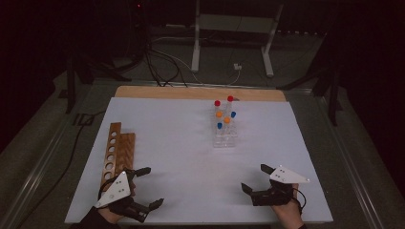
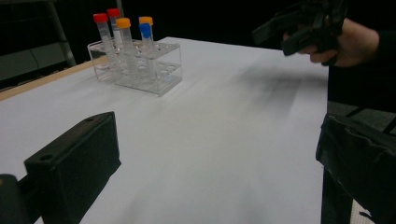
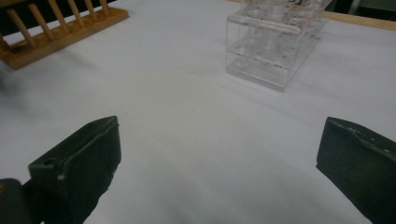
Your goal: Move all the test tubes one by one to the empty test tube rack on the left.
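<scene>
Both grippers, left point(image 1: 145, 187) and right point(image 1: 254, 177), are gaping empty as we are eyeing light, slippery, fragile tubes point(image 1: 224, 114) ahead; best pinched just below their caps.

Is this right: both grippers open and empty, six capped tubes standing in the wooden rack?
Not quite. The six capped tubes stand in the clear plastic rack, not the wooden rack, as the high view shows. Left gripper and right gripper are open and empty.

Colours on the white tabletop point(image 1: 167, 143)

The clear rack point(image 1: 225, 136) holds tubes with red caps point(image 1: 217, 103), orange caps point(image 1: 219, 114) and blue caps point(image 1: 233, 114); the wooden rack point(image 1: 117, 148) is warm brown; both grippers have black jaws and pale grey top plates.
</scene>
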